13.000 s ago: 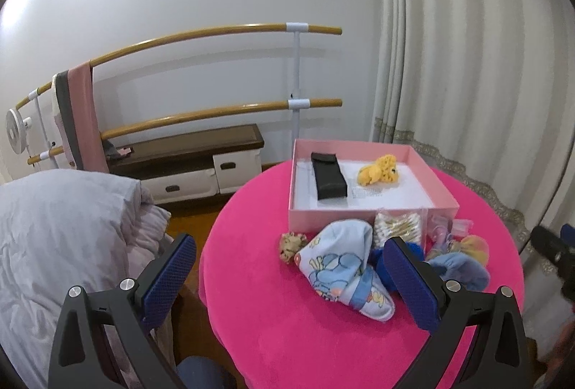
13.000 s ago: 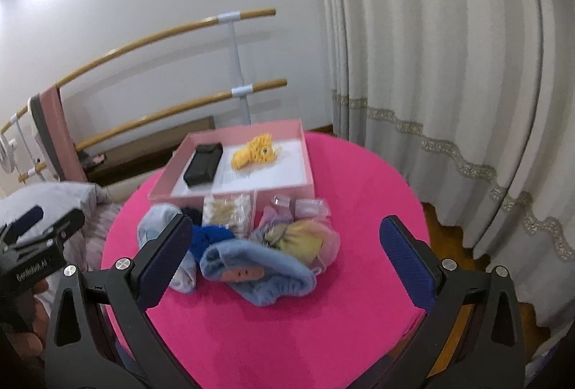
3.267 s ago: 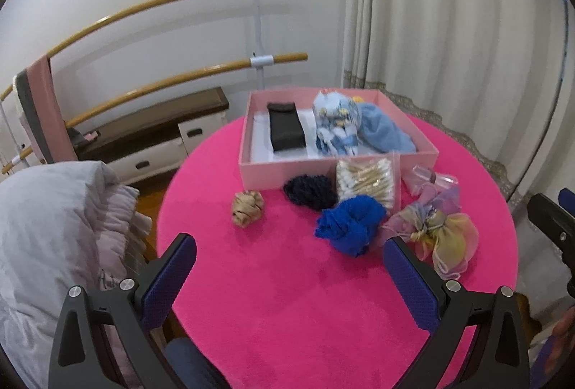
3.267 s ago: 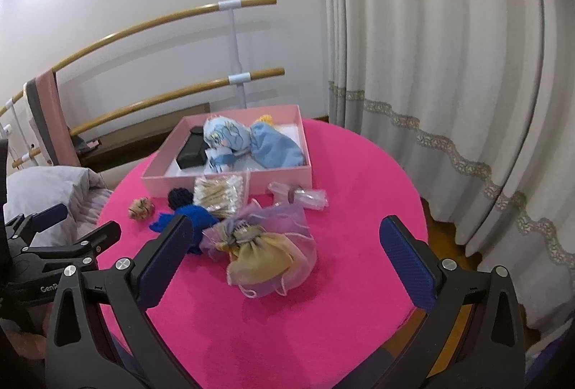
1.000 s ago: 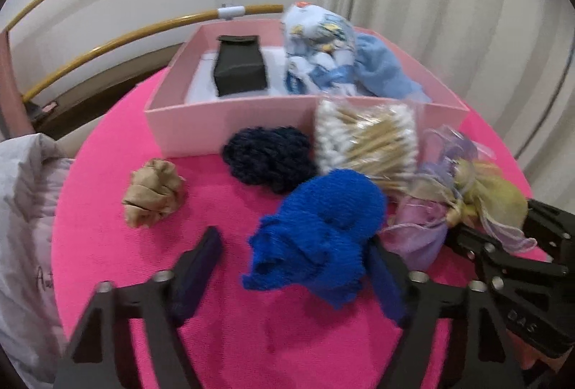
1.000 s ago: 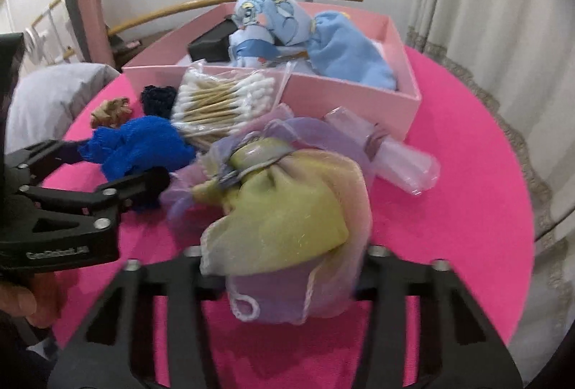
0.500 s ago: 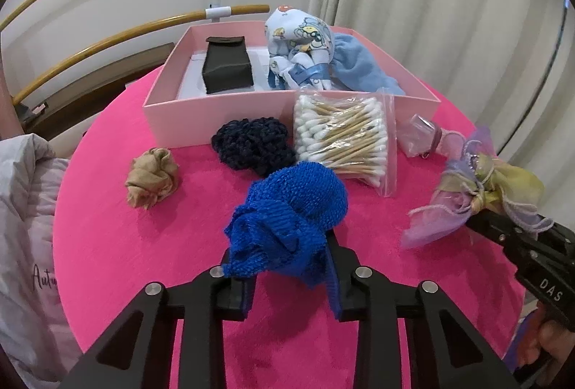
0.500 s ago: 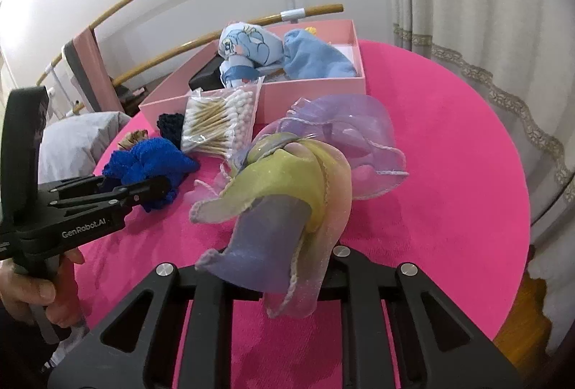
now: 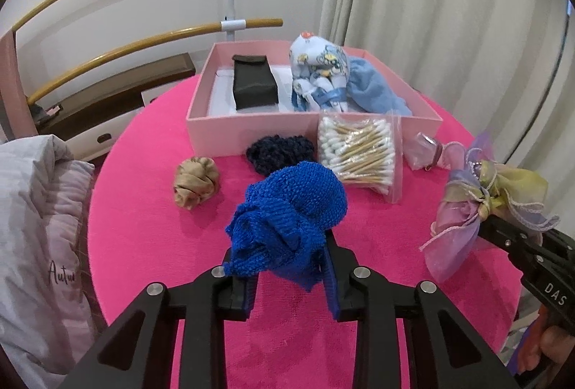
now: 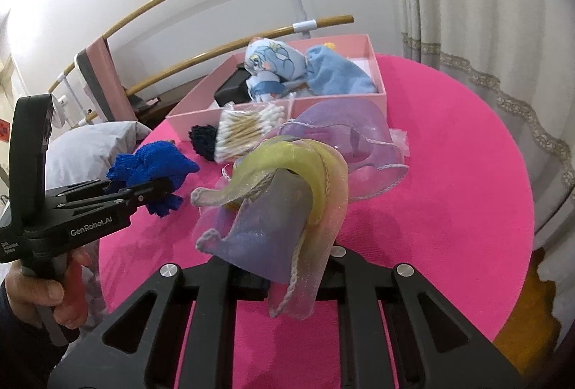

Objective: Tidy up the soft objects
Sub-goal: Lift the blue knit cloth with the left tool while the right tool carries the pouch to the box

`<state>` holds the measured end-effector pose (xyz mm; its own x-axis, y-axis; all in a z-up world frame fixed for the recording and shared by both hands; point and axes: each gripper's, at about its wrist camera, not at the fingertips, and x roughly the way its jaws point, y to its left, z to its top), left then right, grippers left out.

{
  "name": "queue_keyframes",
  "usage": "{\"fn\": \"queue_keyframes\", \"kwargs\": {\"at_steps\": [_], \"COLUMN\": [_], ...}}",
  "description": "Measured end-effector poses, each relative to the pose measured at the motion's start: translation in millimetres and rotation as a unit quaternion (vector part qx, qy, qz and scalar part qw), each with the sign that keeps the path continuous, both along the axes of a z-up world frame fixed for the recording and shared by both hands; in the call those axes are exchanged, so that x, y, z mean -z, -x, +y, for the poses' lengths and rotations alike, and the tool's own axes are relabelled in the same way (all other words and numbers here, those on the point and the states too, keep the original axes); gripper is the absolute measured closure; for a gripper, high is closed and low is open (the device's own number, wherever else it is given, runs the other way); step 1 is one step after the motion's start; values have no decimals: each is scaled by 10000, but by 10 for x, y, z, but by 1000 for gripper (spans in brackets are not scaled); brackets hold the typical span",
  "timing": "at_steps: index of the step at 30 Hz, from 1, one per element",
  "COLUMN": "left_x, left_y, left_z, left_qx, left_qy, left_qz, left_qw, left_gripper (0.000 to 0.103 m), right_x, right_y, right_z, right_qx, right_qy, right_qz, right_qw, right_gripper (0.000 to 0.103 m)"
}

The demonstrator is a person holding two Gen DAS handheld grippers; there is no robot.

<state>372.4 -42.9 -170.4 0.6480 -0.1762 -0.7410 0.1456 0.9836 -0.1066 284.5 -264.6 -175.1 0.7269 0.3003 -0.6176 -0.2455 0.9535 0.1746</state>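
My left gripper (image 9: 289,276) is shut on a blue knitted cloth (image 9: 291,213) and holds it above the pink table; the cloth also shows in the right wrist view (image 10: 154,166). My right gripper (image 10: 287,267) is shut on a sheer yellow and purple organza pouch (image 10: 287,195), lifted off the table; the pouch shows at the right of the left wrist view (image 9: 478,205). The pink box (image 9: 251,132) at the back holds a printed baby hat (image 9: 320,73), a light blue cloth (image 9: 373,91) and a black case (image 9: 253,85).
On the round pink table (image 9: 151,227) lie a tan scrunchie (image 9: 196,180), a dark navy knitted piece (image 9: 280,150), a bag of cotton swabs (image 9: 359,152) and a small clear pouch (image 9: 426,155). Grey bedding (image 9: 36,209) is on the left, curtains on the right.
Both grippers closed on their items and lifted them: the left raised the blue cloth, the right raised the organza pouch. Both have pulled back and up from the table.
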Motion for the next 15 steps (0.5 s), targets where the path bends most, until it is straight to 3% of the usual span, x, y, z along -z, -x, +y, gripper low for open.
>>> {"fn": "queue_keyframes", "kwargs": {"at_steps": [8, 15], "left_x": [-238, -659], "left_y": [71, -25], "left_z": [46, 162], "left_qx": [-71, -132], "left_qy": [-91, -97], "left_qz": [-187, -542], "left_qw": [9998, 9984], "left_gripper": [76, 76], "right_x": [-264, -630], "right_y": [21, -147], "right_z": [130, 281], "right_qx": [-105, -219], "right_qy": [8, 160], "right_qz": [-256, -629], "right_qw": [9996, 9976], "right_gripper": [91, 91]}}
